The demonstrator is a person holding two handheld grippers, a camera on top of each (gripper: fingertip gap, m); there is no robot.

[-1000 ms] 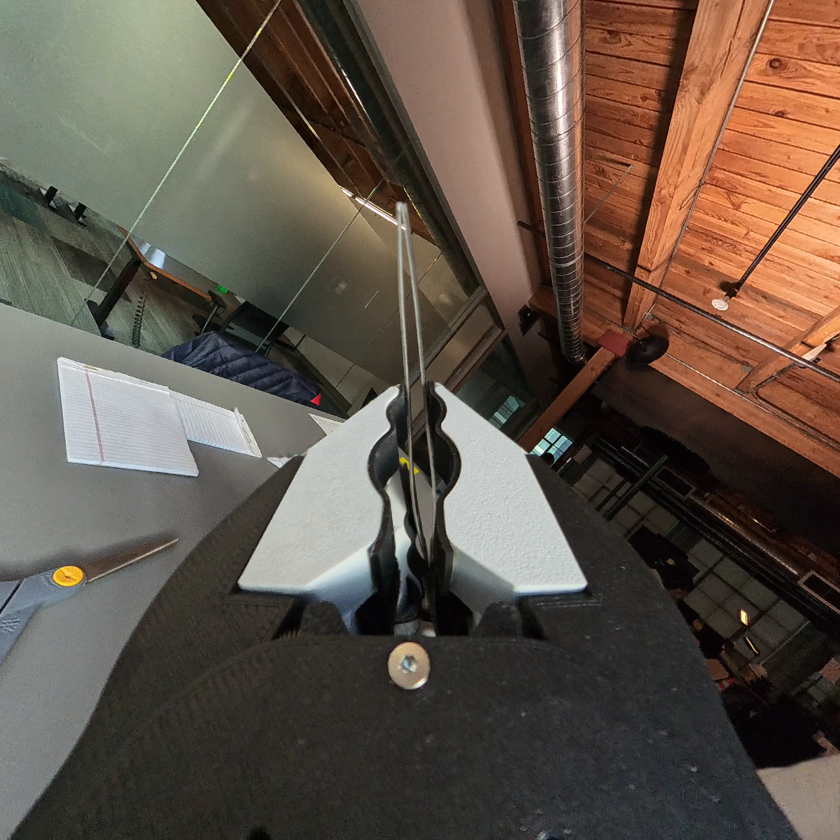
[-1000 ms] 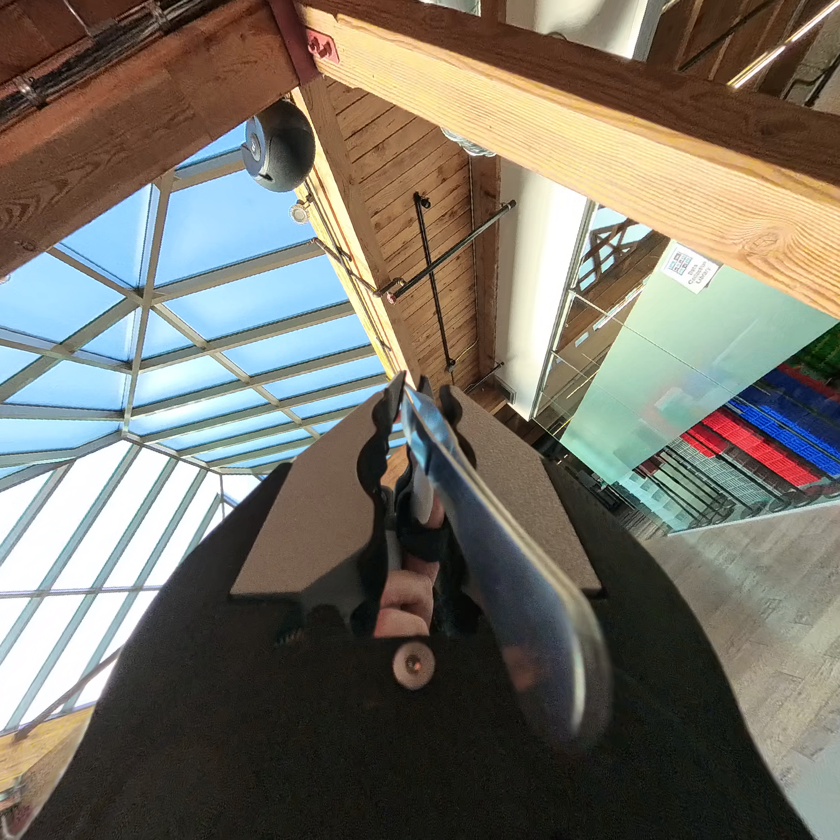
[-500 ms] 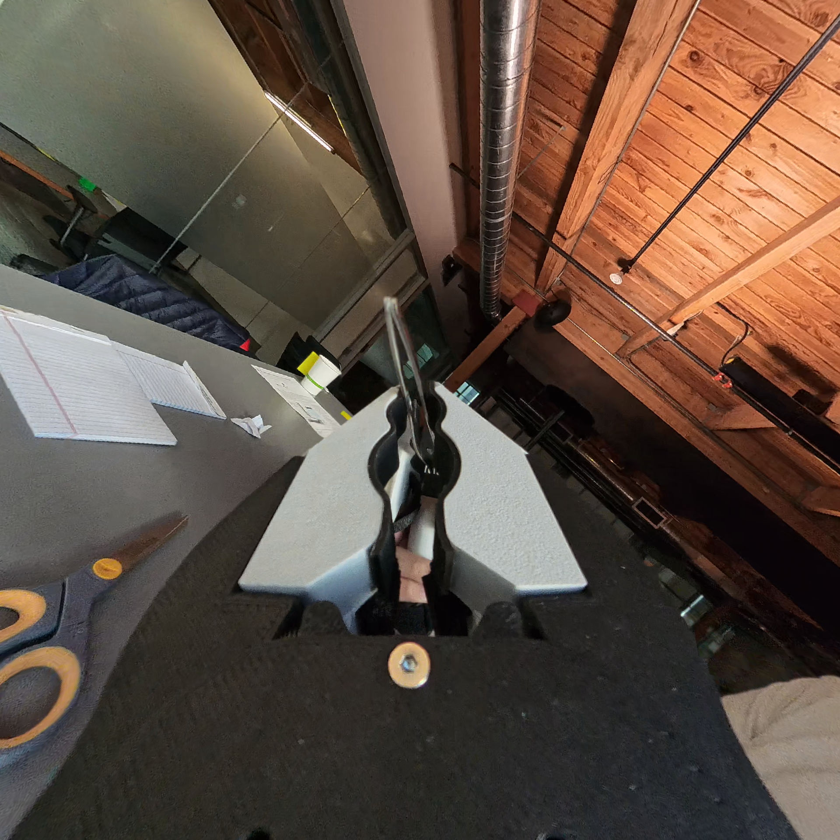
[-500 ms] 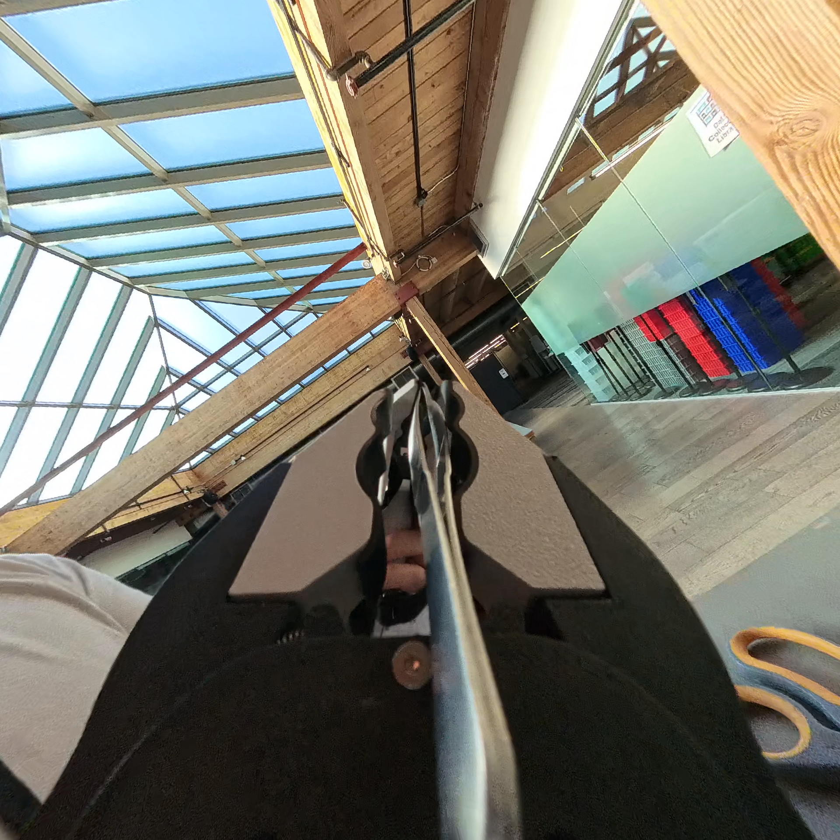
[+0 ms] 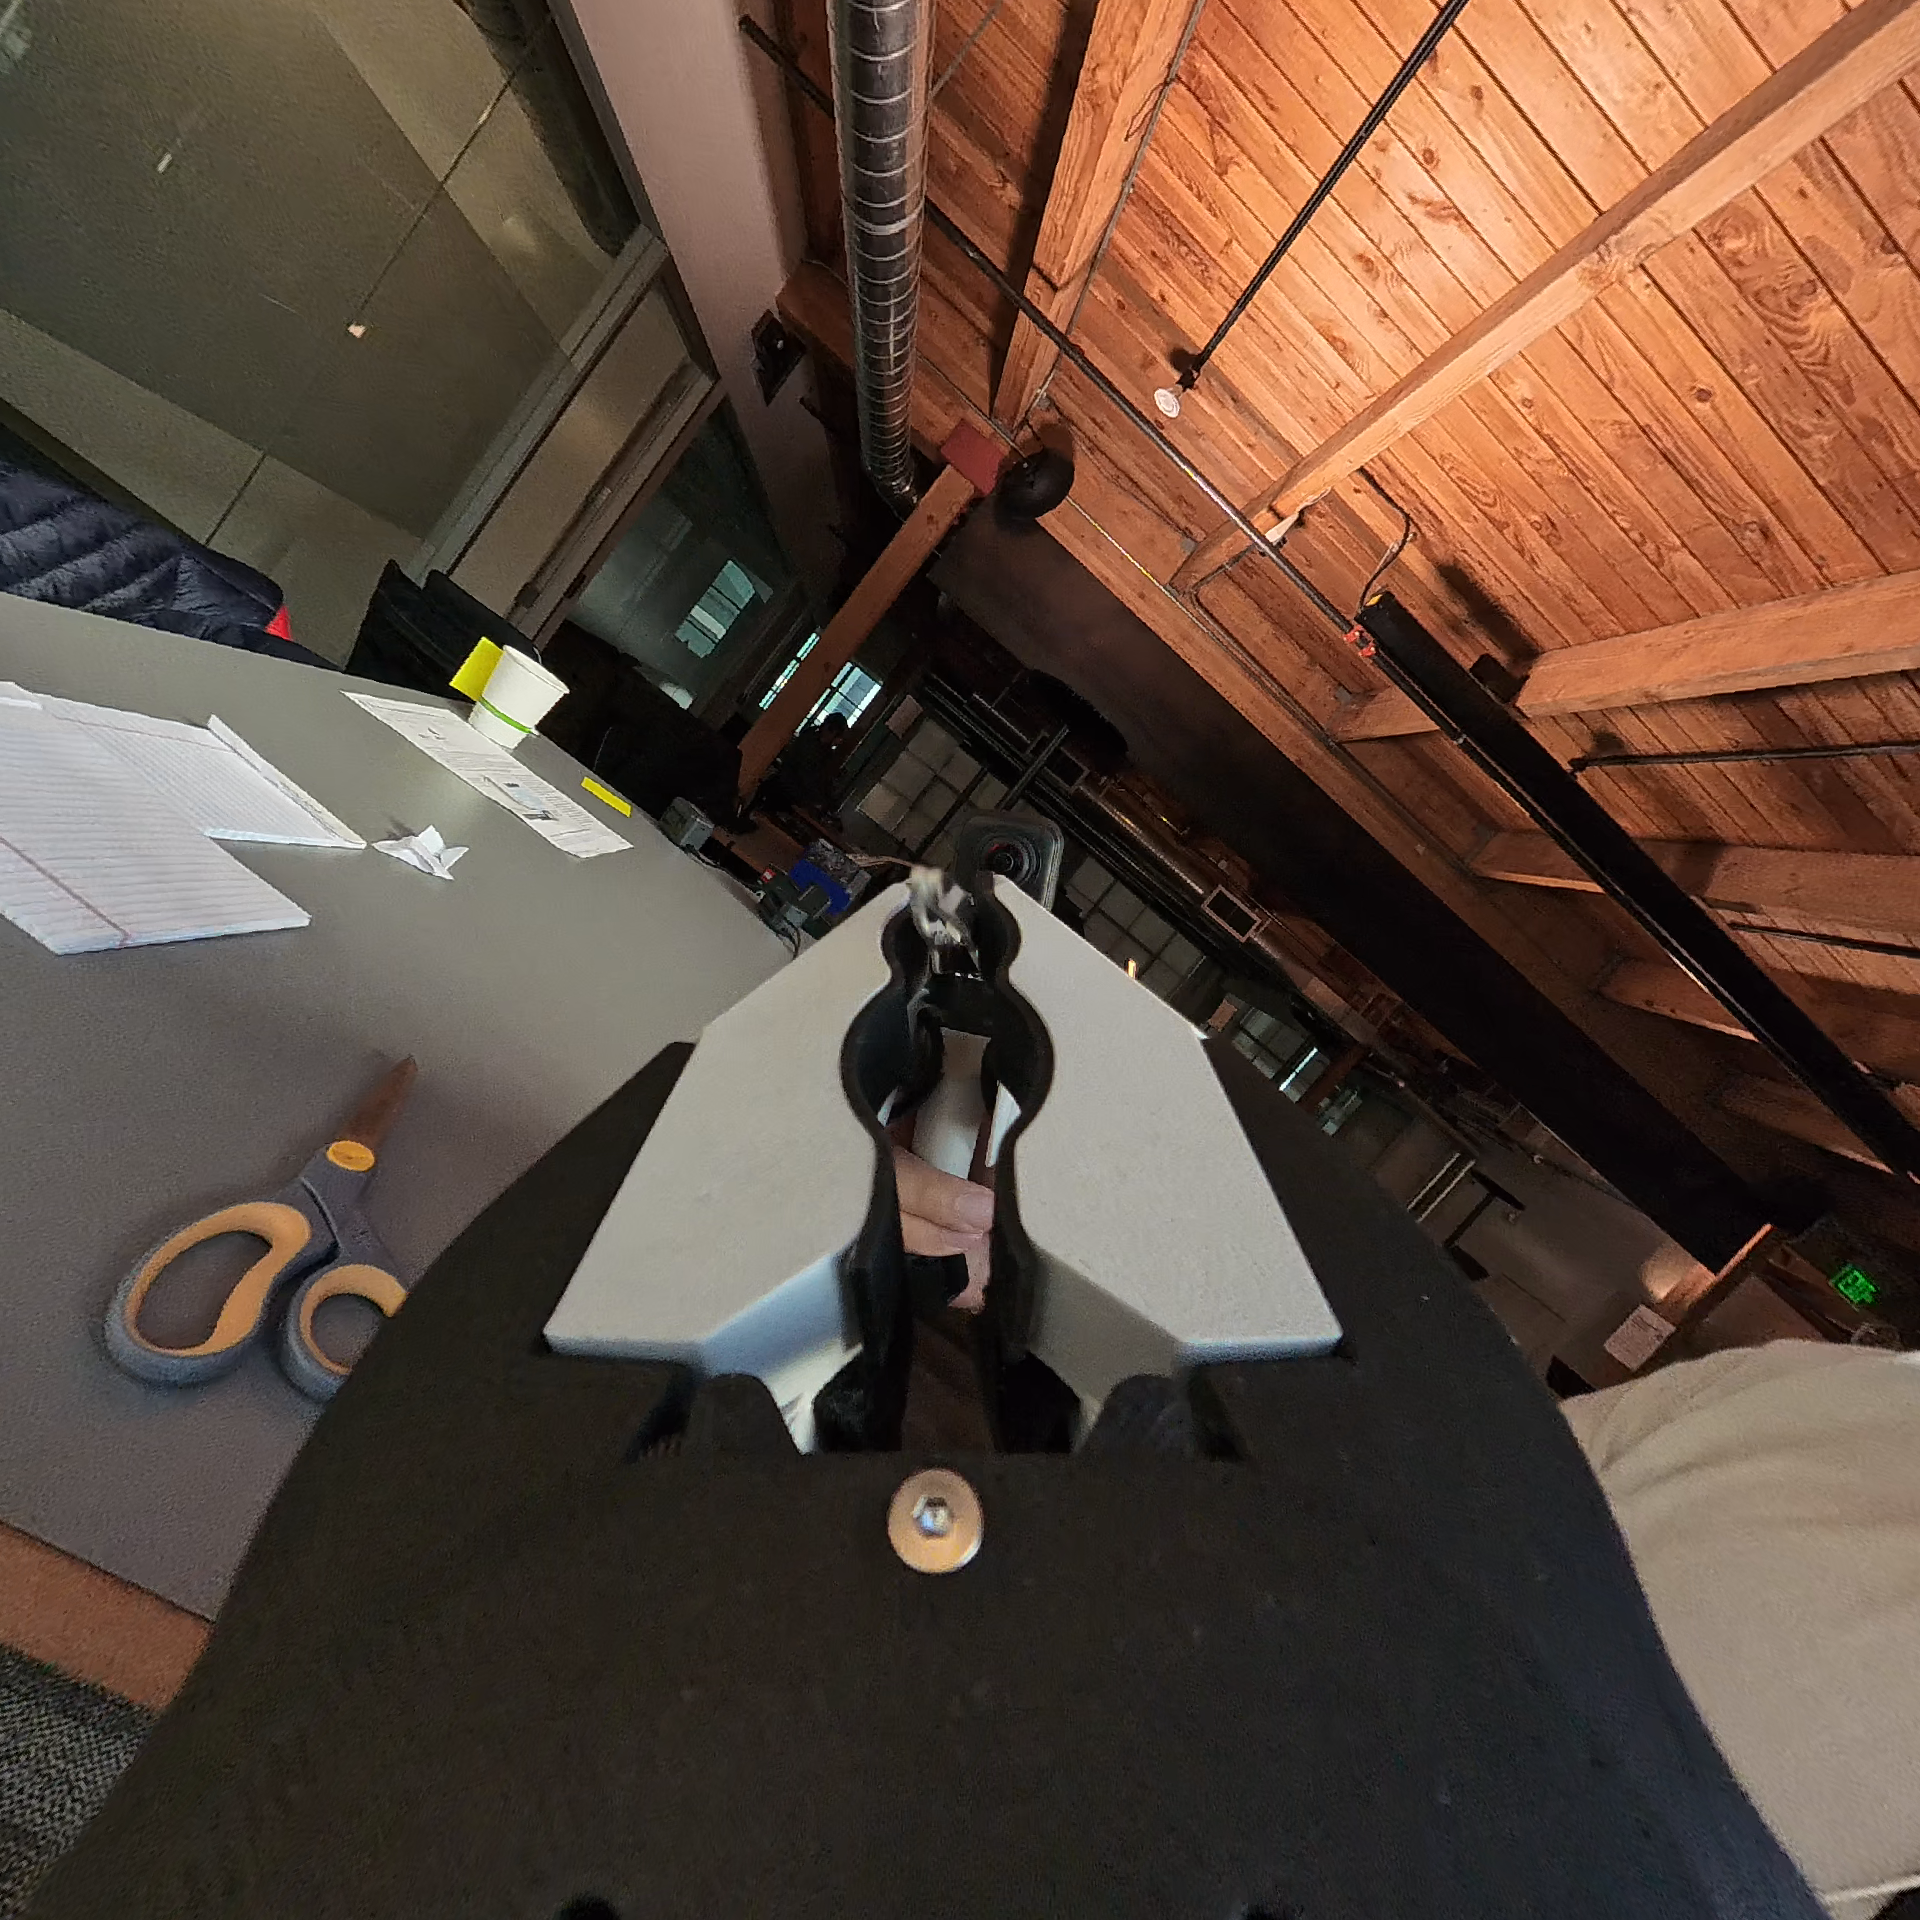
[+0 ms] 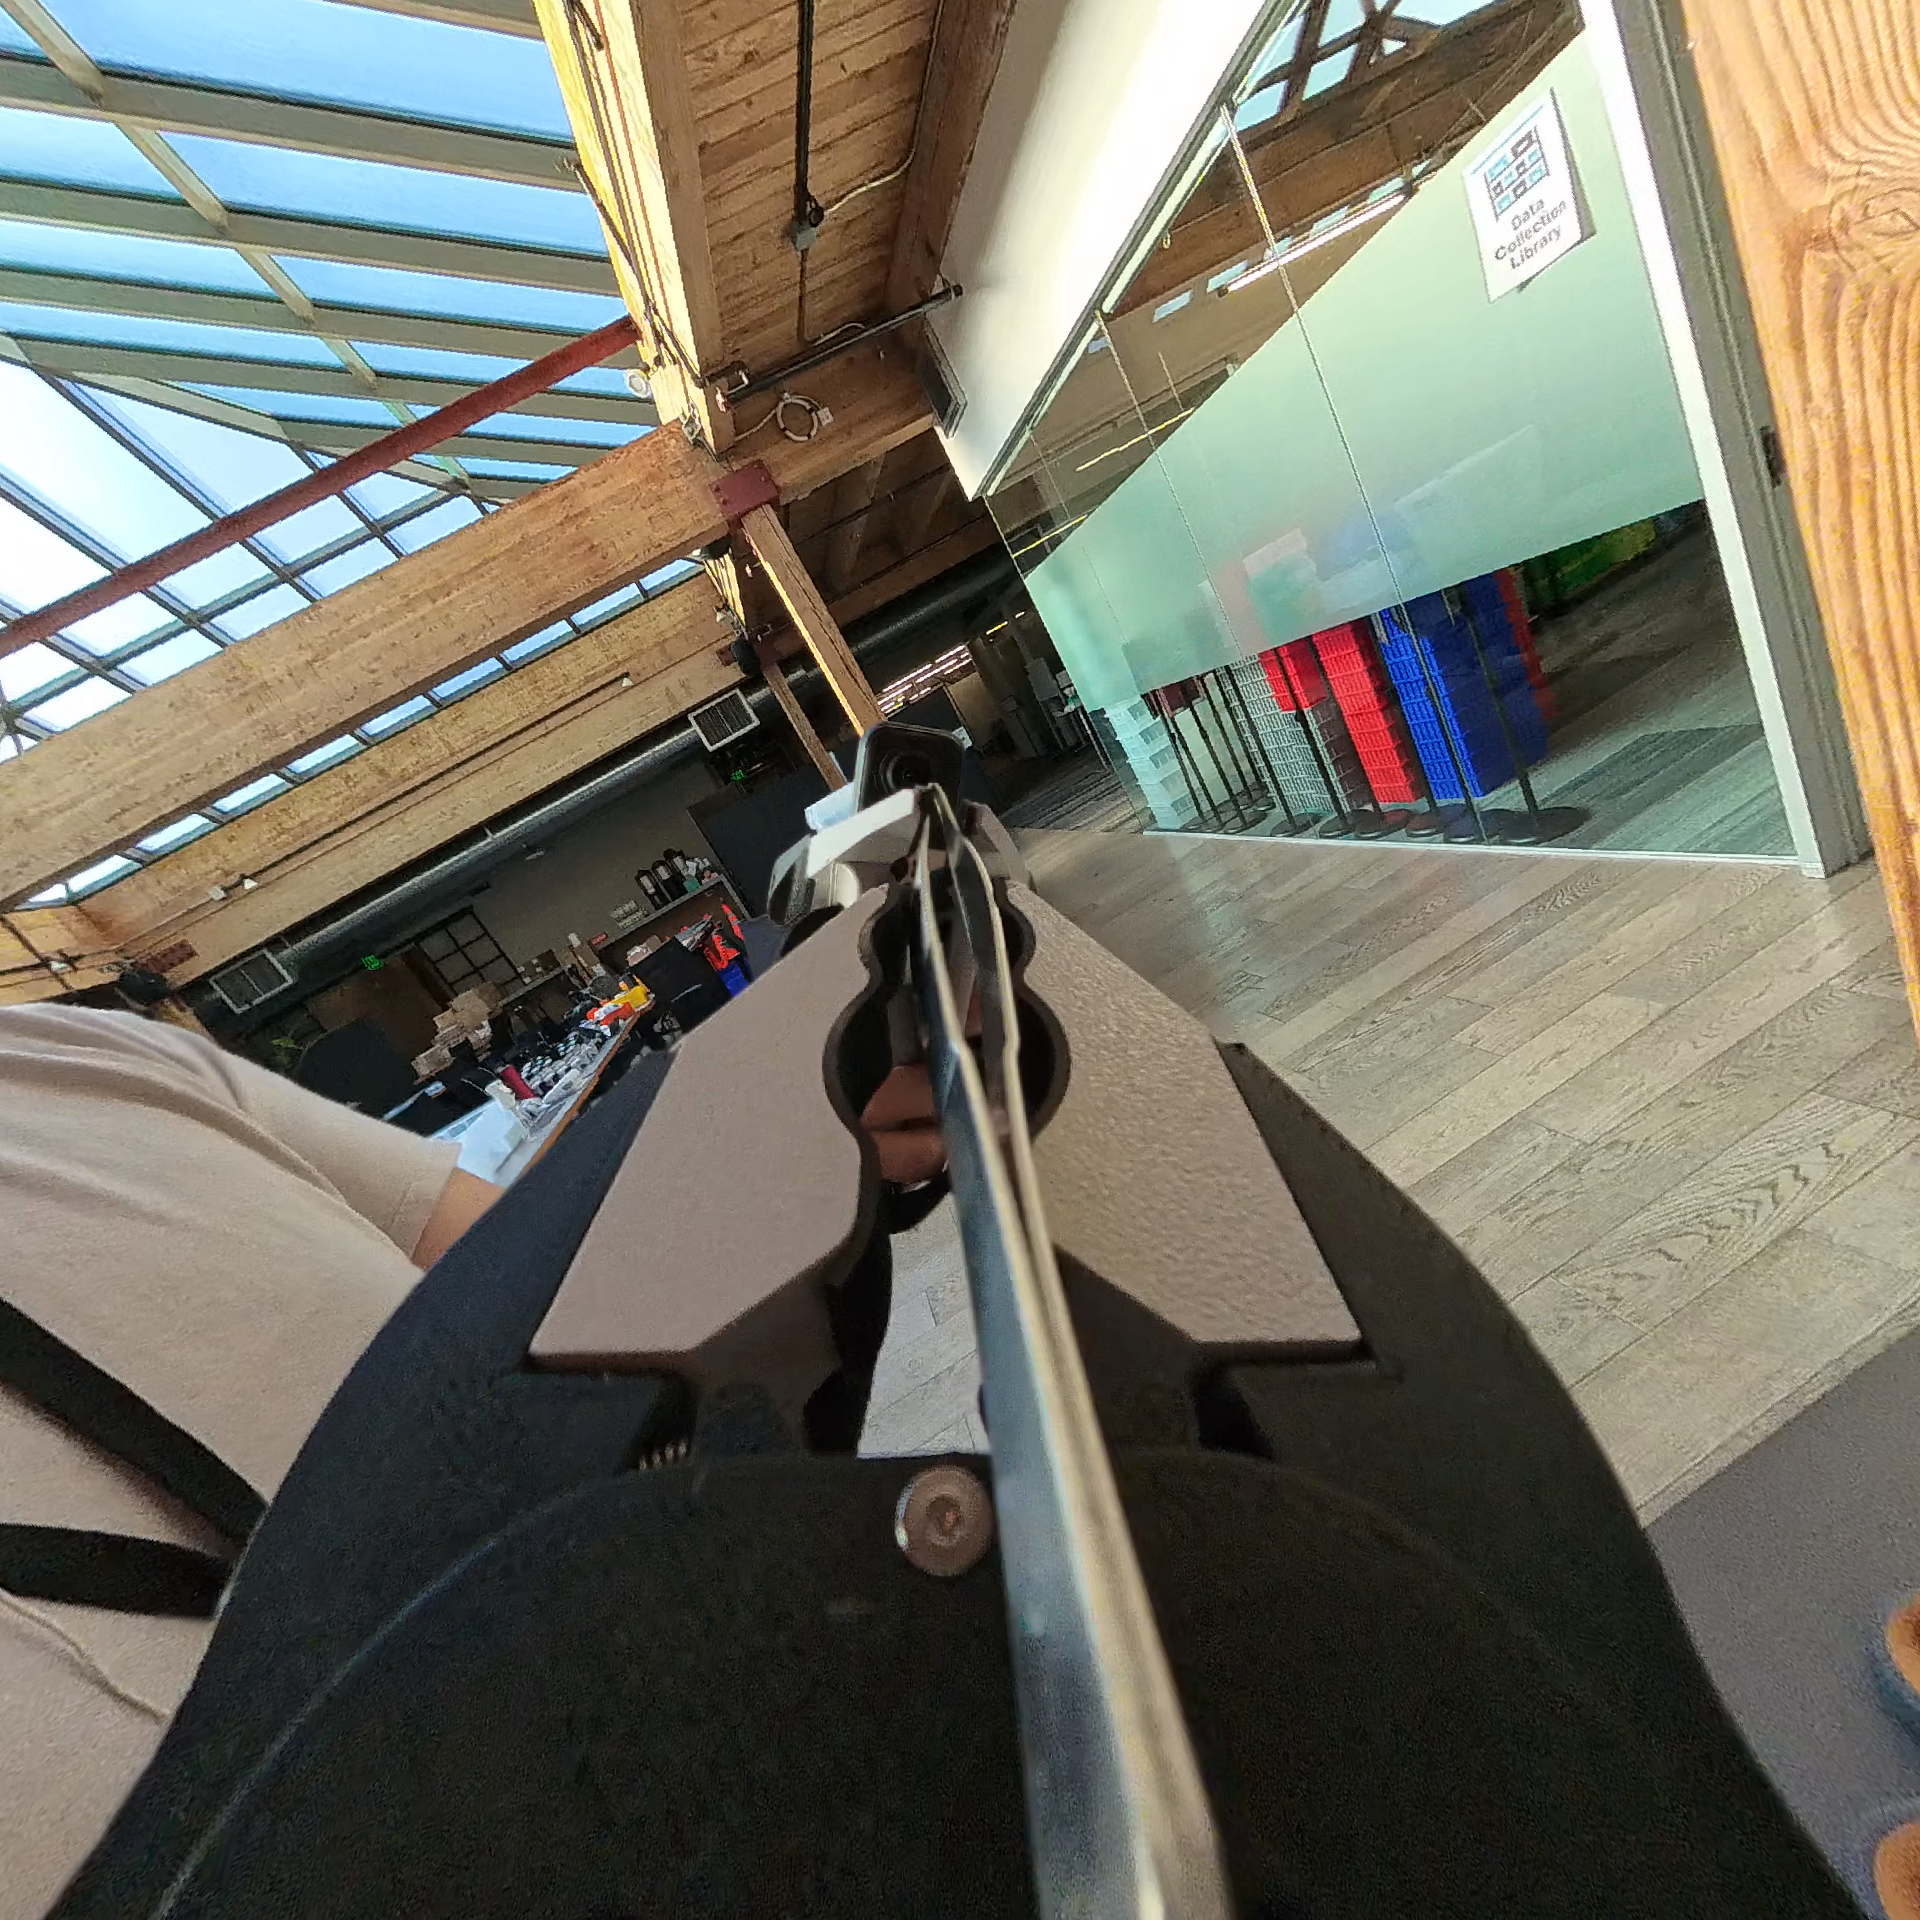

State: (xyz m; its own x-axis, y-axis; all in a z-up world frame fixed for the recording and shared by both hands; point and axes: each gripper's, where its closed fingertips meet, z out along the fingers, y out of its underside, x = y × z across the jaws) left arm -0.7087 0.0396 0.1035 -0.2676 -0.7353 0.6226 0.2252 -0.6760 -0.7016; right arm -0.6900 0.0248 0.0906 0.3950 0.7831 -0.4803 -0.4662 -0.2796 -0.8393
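Wire loop (image 6: 971, 1039) hangs in the air beside the bench (image 5: 520, 987), each end clamped. The right gripper (image 6: 940, 883) has its jaws closed along it and the left gripper (image 5: 951, 914) pinches its tip, I judge to hold it taut. Scissors (image 5: 260, 1278) lie apart.

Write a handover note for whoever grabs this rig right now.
Left gripper: fingers shut on a small shiny end, blurred; likely the far end of the metal strip.
Right gripper: fingers shut on that strip, which runs back toward its camera with a thin wire alongside.
The two grippers face each other, tips nearly meeting, held up off the table.
On the table, untouched: scissors, notepad, paper cup.
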